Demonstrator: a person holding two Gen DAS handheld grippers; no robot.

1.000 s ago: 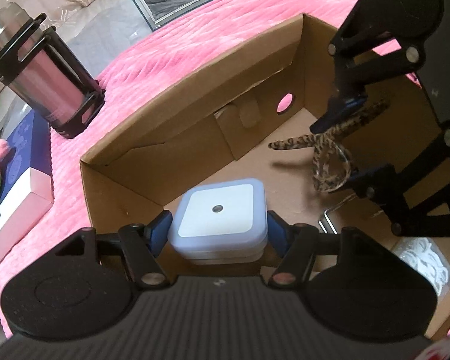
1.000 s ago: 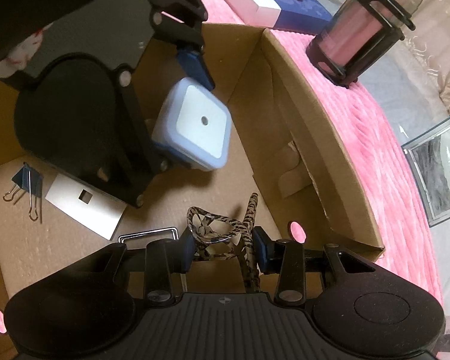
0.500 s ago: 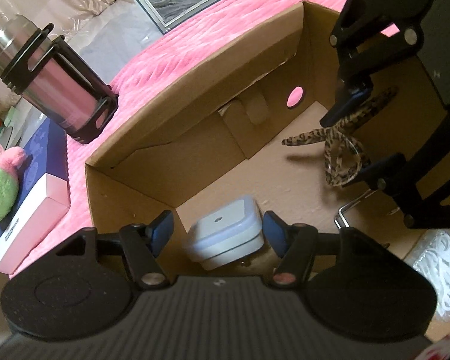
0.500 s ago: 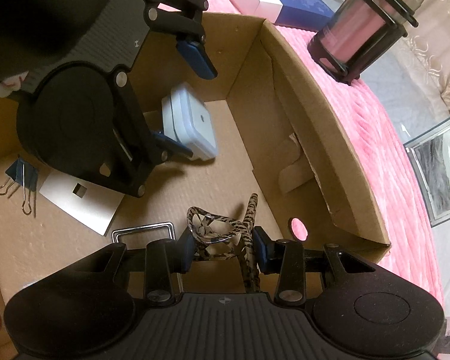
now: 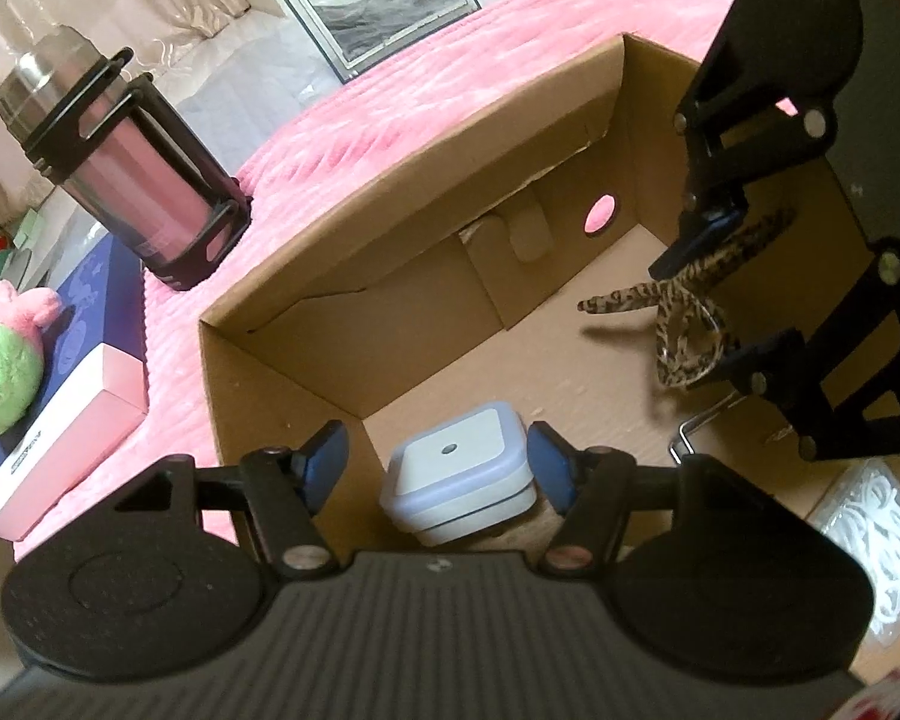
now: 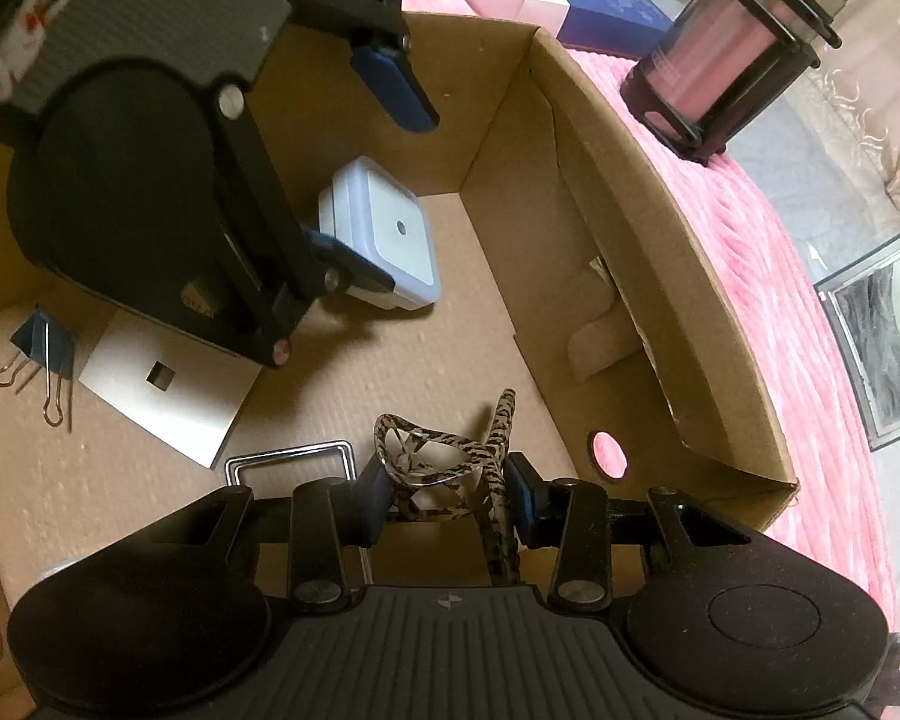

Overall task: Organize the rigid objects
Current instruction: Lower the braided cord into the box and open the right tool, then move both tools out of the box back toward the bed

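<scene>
Sorting rigid items into a cardboard box.
The left hand-held gripper is held apart around the night-light, set on the box floor near a corner; the right hand-held gripper is clamped on leopard-print glasses, apparently awaiting placement.

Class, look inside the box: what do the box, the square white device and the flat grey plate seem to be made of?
Box: corrugated cardboard, matte brown, with fluted floor texture and folded flaps. Square white device: probably plastic, with a smooth moulded shell and rounded corners. Flat grey plate: likely sheet metal, thin with a dull sheen, though not certain.
</scene>
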